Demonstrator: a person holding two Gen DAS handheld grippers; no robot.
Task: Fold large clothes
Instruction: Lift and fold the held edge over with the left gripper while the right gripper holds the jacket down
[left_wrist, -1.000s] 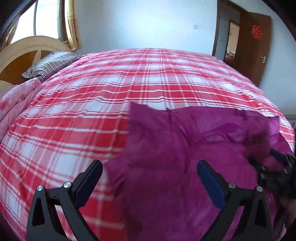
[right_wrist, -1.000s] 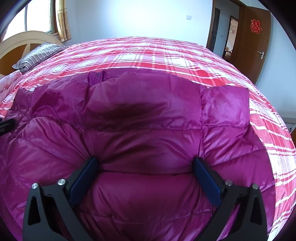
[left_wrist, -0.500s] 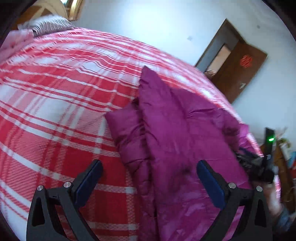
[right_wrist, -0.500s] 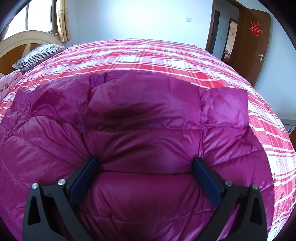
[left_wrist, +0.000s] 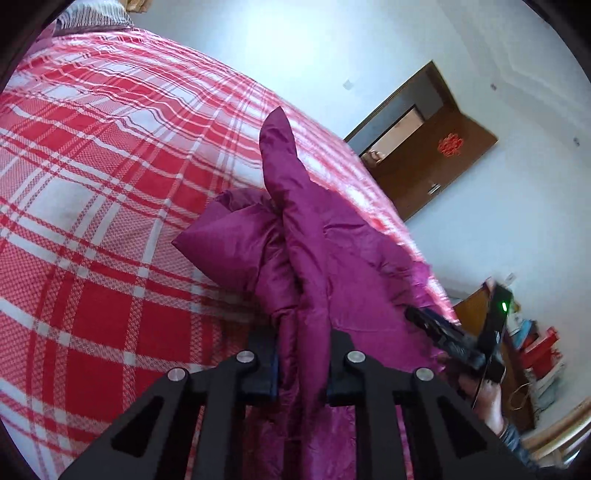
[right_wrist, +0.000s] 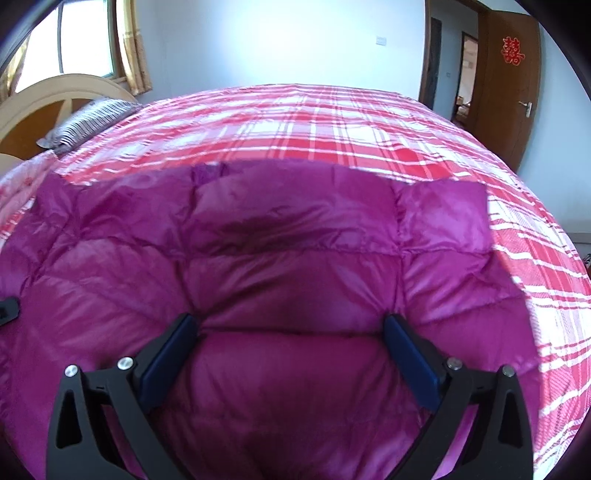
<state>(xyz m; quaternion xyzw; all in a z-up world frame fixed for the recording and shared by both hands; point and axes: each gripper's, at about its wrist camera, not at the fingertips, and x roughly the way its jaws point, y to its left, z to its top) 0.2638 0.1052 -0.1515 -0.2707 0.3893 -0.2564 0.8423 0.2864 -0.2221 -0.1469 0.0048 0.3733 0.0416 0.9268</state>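
Plaid bedspread (right_wrist: 369, 122) carries jacket (left_wrist: 314, 258); left jaws pinch it, right spread.

We see bright daylight from the window (right_wrist: 66, 48), strong fisheye bending with dark corners, and soft blur in both views.

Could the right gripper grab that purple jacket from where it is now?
Probably yes. The right gripper is open, its jaws standing wide apart over the puffy purple jacket on the plaid bedspread, with nothing between them and the fabric. Whether they touch it, I cannot tell.
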